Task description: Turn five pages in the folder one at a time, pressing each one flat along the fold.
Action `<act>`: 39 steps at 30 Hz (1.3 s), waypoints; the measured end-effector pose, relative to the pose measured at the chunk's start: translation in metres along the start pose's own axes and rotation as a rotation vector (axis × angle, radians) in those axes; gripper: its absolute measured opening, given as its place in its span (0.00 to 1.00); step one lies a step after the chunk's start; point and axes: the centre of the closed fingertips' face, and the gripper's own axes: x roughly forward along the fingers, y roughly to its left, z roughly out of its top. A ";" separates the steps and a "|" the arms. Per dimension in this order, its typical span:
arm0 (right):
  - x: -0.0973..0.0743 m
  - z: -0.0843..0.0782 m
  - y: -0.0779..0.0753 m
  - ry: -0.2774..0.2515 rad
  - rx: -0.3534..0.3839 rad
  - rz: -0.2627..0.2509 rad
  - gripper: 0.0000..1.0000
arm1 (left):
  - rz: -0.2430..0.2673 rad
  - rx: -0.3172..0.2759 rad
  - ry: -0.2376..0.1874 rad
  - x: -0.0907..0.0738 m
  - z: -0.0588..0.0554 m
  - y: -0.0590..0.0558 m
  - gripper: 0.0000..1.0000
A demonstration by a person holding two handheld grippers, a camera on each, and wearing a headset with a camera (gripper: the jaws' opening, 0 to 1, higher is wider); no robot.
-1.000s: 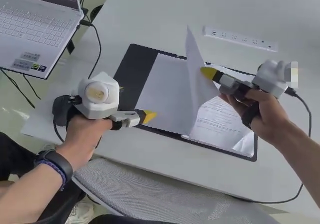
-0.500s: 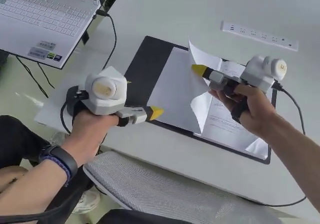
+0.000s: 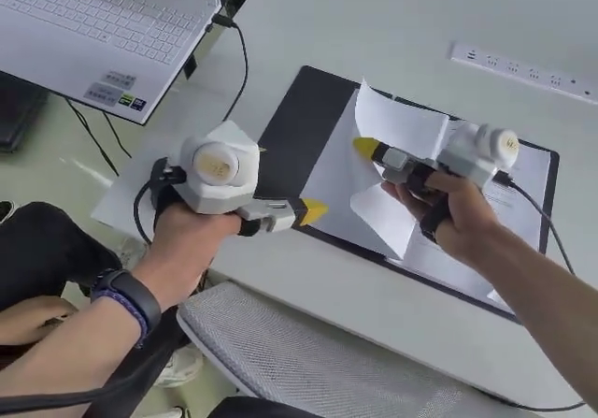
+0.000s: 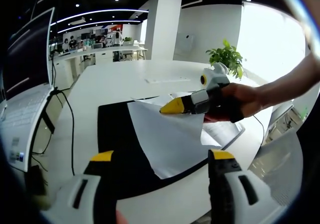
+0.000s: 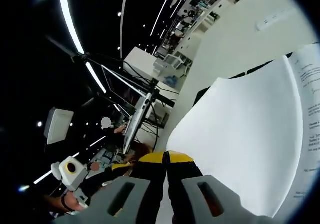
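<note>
A black folder (image 3: 290, 119) lies open on the white table, with printed sheets on its right half (image 3: 533, 170). My right gripper (image 3: 364, 145) is shut on a white page (image 3: 402, 123), which it holds curled and lifted over the middle of the folder, blank side up. In the right gripper view its yellow tips (image 5: 166, 159) are pressed together against the page (image 5: 240, 134). My left gripper (image 3: 313, 212) hovers open by the folder's front edge. Its jaws (image 4: 162, 156) are spread apart, facing the page (image 4: 170, 144) and the right gripper (image 4: 170, 107).
An open laptop (image 3: 103, 25) sits at the table's far left, with a black cable (image 3: 238, 53) running from it. A white power strip (image 3: 523, 67) lies beyond the folder. A grey mesh chair (image 3: 299, 353) is below the table's near edge.
The right gripper has carried the page from upright leftward and down over the folder's left half. The left gripper has kept its place by the front edge. The head camera has shifted.
</note>
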 end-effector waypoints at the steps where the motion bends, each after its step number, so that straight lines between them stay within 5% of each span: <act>1: 0.002 -0.003 0.000 0.005 0.003 -0.002 0.00 | 0.001 -0.002 0.000 0.000 0.000 0.001 0.74; 22: 0.031 -0.033 -0.050 0.099 0.041 -0.070 0.00 | 0.005 -0.028 0.002 0.000 -0.001 0.003 0.74; 39: 0.037 -0.046 -0.058 0.131 0.052 -0.109 0.00 | -0.005 -0.034 0.005 0.005 -0.007 0.001 0.74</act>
